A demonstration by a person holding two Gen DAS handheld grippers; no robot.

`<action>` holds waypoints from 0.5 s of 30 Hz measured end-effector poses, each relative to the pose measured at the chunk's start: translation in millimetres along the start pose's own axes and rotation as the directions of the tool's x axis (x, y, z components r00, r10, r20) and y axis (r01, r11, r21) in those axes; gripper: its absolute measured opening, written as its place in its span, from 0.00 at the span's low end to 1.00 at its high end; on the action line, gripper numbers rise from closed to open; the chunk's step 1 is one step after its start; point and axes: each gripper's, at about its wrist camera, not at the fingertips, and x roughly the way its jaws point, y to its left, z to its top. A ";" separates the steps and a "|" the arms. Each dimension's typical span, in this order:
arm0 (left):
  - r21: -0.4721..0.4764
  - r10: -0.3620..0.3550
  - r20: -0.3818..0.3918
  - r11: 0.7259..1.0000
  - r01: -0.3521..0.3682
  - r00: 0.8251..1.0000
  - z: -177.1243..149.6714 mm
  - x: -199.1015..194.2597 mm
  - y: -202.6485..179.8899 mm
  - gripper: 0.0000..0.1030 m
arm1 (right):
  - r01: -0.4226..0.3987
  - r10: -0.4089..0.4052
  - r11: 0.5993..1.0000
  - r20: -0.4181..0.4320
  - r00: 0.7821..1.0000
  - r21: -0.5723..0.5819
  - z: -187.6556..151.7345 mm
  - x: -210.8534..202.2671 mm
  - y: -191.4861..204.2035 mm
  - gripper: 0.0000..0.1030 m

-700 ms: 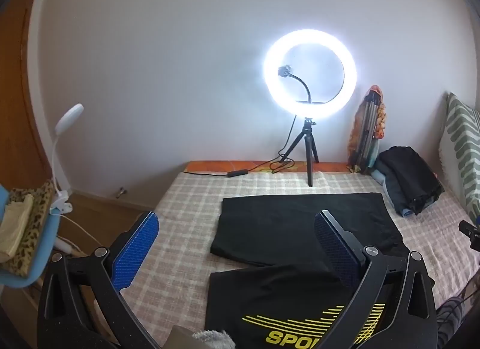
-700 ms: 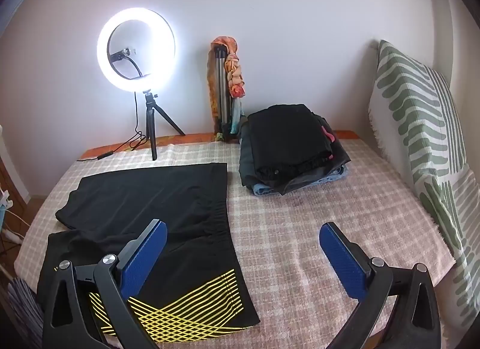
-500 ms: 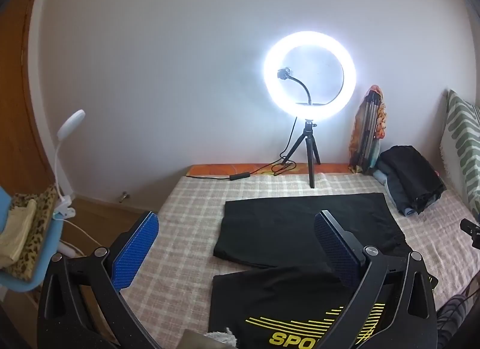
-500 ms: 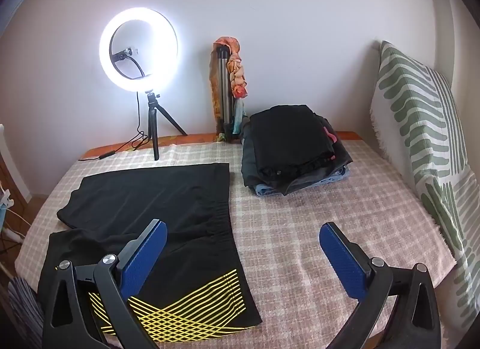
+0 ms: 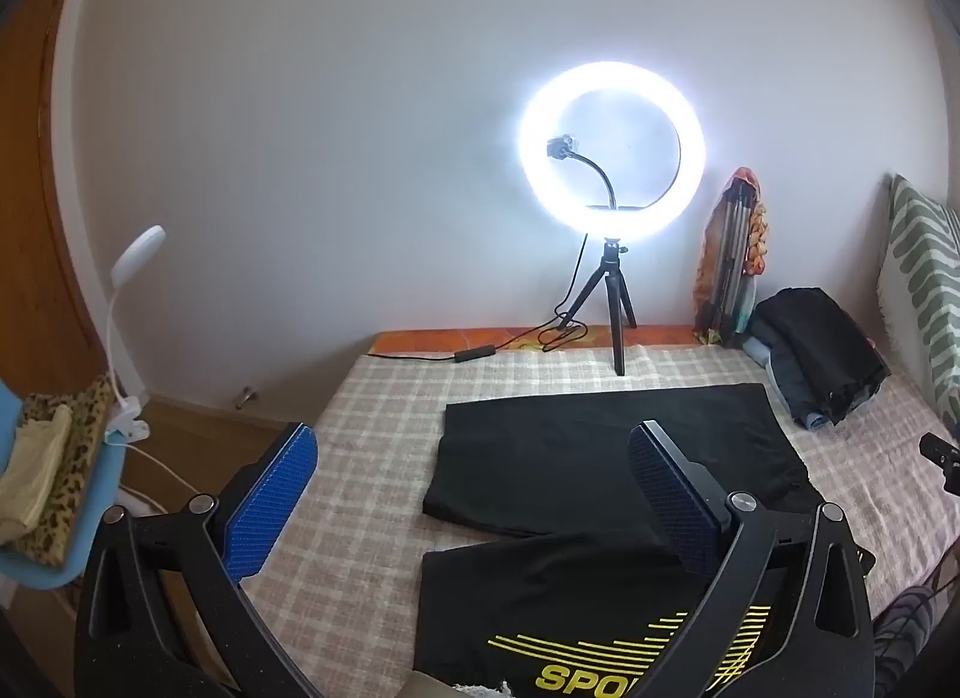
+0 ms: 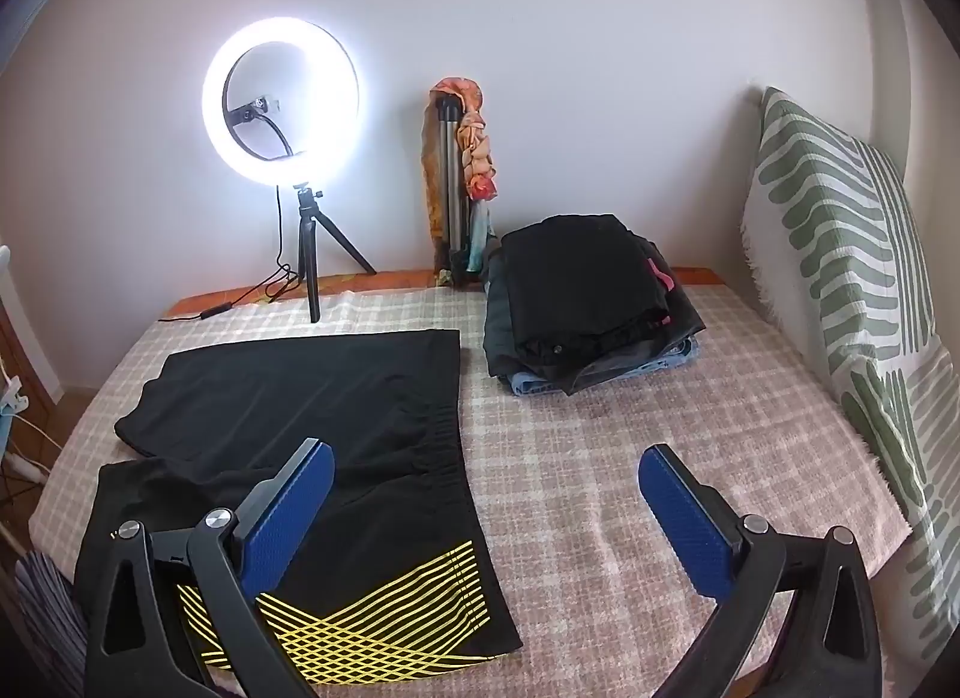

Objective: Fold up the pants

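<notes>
Black shorts with yellow line print (image 6: pixel 312 434) lie spread flat on the checked bed cover (image 6: pixel 630 458), both legs pointing left. In the left wrist view the shorts (image 5: pixel 576 458) show the yellow "SPO" lettering near the bottom. My left gripper (image 5: pixel 474 494) is open and empty, held above the shorts' leg ends at the bed's left side. My right gripper (image 6: pixel 486 506) is open and empty, above the waistband end near the bed's front.
A lit ring light on a tripod (image 6: pixel 282 98) stands at the back with its cable. A stack of folded clothes (image 6: pixel 588 302) sits back right beside a covered tripod (image 6: pixel 459 176). A green-striped pillow (image 6: pixel 840 254) is at right. A blue chair (image 5: pixel 54 494) with a clip lamp stands left.
Both grippers have drifted slightly back and up; the views shift a little. The shorts lie unchanged and both grippers stay open.
</notes>
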 end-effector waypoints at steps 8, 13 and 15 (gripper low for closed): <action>-0.001 -0.001 -0.001 1.000 0.001 1.000 1.1 0.2 0.0 1.00 | 0.003 -0.003 1.000 0.002 1.000 0.000 -0.6 -0.2 0.9 1.00; -0.001 -0.003 -0.002 1.000 0.003 1.000 1.3 0.2 0.3 1.00 | 0.003 -0.003 1.000 0.001 1.000 -0.003 0.1 -0.4 1.3 1.00; 0.000 -0.001 -0.002 1.000 0.001 1.000 1.0 0.1 -0.1 1.00 | 0.003 -0.003 1.000 0.002 1.000 -0.006 1.4 -0.7 2.3 1.00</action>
